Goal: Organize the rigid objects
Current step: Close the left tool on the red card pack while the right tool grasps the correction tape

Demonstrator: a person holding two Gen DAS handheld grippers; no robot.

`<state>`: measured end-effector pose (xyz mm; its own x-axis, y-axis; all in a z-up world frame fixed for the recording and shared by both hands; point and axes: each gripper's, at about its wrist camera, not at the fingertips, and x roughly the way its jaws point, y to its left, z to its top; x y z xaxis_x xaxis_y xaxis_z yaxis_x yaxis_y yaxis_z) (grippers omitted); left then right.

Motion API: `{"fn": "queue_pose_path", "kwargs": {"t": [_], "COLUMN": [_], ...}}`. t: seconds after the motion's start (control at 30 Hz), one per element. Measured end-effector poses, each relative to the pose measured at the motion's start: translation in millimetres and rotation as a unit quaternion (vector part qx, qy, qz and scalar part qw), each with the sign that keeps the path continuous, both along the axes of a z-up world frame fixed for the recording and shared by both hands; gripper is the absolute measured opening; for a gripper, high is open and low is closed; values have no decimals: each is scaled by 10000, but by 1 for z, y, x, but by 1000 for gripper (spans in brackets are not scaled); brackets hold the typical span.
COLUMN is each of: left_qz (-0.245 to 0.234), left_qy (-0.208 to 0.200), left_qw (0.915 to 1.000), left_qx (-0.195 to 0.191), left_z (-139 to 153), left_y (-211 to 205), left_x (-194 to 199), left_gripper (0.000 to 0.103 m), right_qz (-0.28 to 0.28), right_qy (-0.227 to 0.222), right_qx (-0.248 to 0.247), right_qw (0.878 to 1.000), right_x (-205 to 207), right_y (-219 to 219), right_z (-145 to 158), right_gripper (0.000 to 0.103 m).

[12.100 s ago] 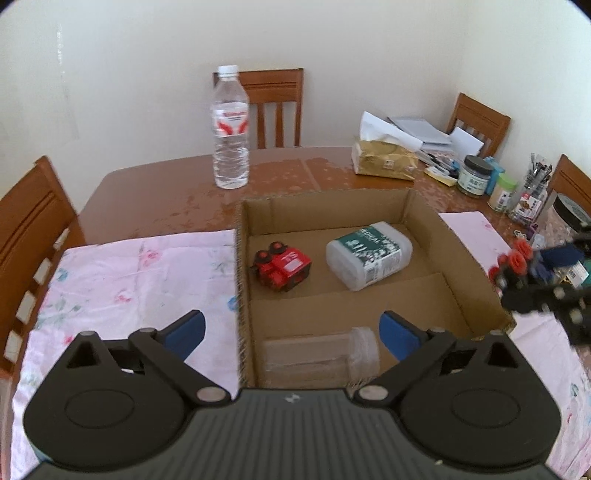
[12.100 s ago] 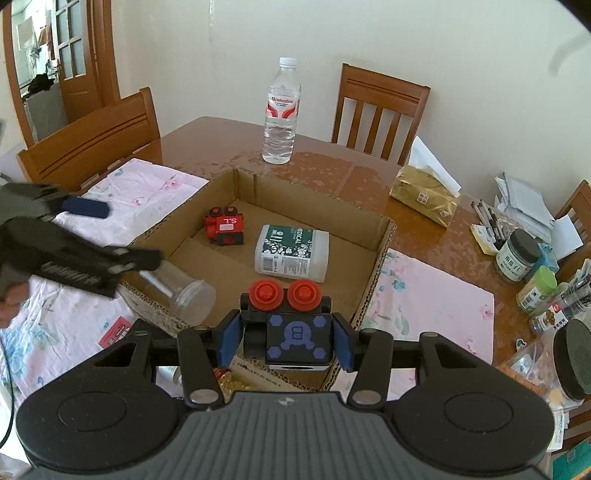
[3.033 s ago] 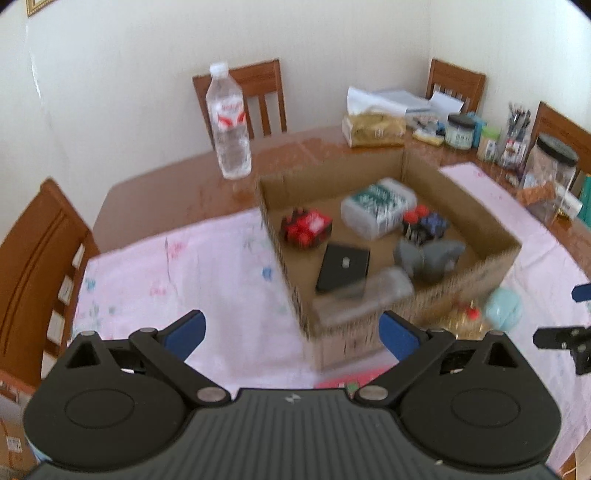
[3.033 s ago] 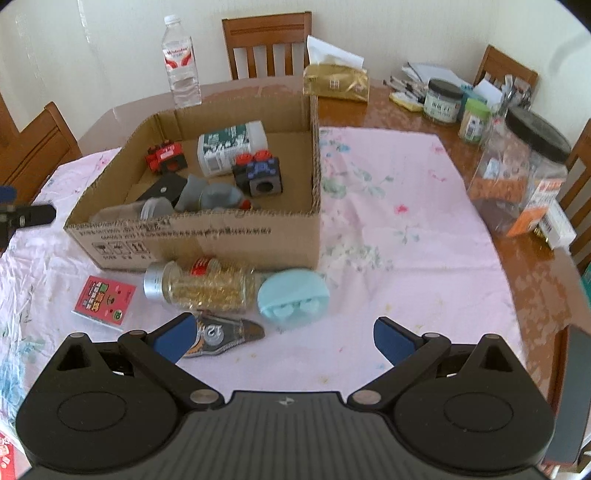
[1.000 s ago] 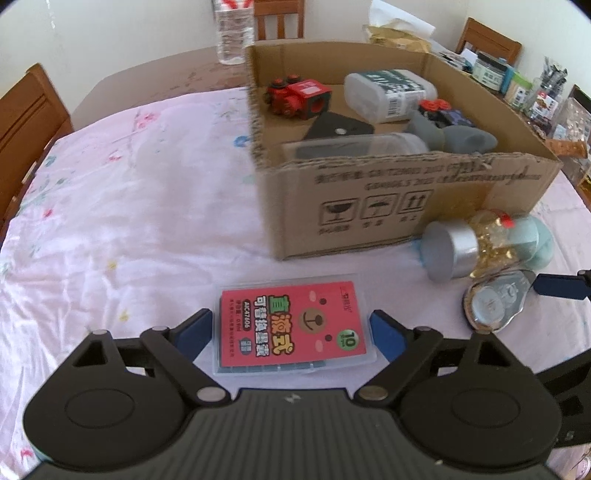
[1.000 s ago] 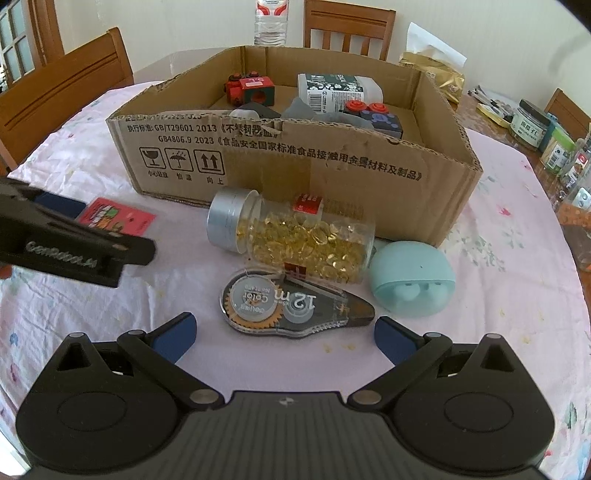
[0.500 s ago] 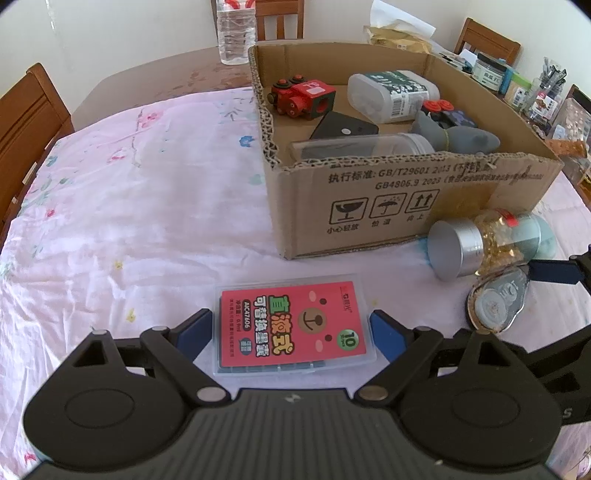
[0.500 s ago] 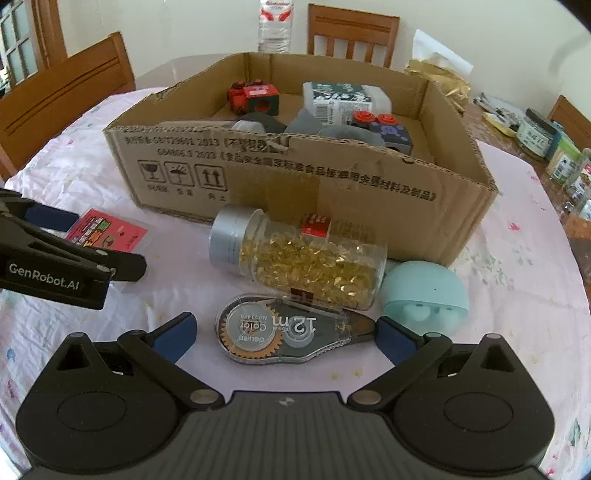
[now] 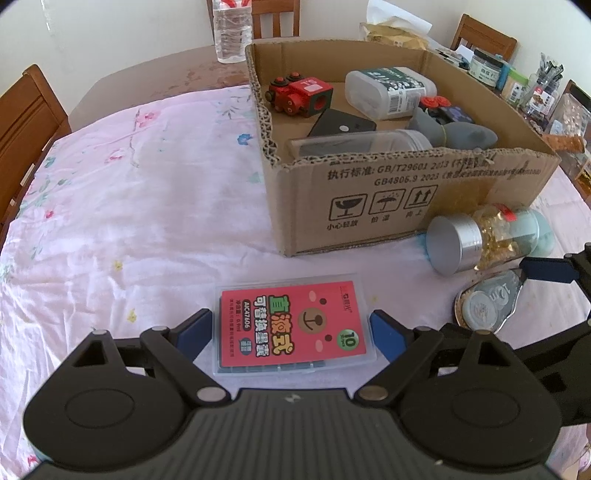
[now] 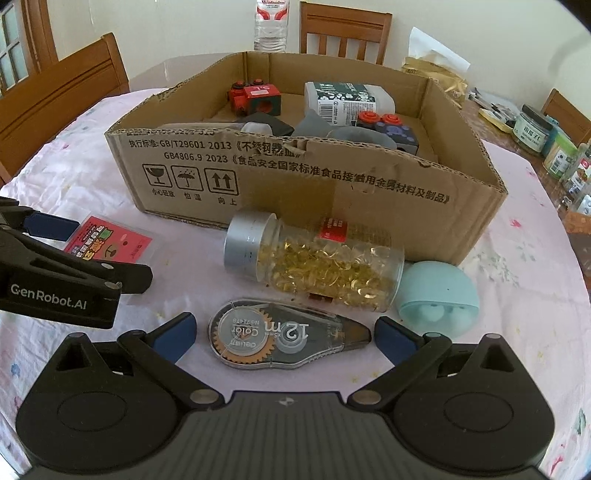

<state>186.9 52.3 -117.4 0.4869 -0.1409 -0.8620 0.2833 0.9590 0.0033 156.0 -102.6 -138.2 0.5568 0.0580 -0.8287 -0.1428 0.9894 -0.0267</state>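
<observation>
A cardboard box on the pink tablecloth holds a red toy block, a white bottle, a clear jar and other items. My left gripper is open, its fingers on either side of a red refill pack that lies flat on the cloth. My right gripper is open around a clear correction tape dispenser. A capsule bottle and a pale blue case lie just in front of the box.
A water bottle stands behind the box. Jars and stationery crowd the far right of the table. Wooden chairs stand around it. The left gripper's arm lies close to the right gripper's left finger.
Both grippers have lowered and moved forward. The refill pack now sits between the left fingers and the tape dispenser between the right fingers.
</observation>
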Motion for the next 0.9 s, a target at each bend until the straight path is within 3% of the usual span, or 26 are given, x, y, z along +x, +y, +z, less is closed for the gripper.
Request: {"fn": "queue_pose_path", "kwargs": {"t": [0.5, 0.9], "left_qz": [71, -565], "left_qy": [28, 223], "left_qw": [10000, 9981], "left_qx": [-17, -65], "left_z": [0, 4], "left_y": [1, 6], "left_x": [1, -4], "left_gripper": [90, 89], "right_qz": [25, 15], "right_qy": [26, 220], "right_qx": [-11, -100], "right_qw": [10000, 9997], "right_x": [0, -6], "right_y": [1, 1], "right_z": [3, 8], "right_gripper": [97, 93]}}
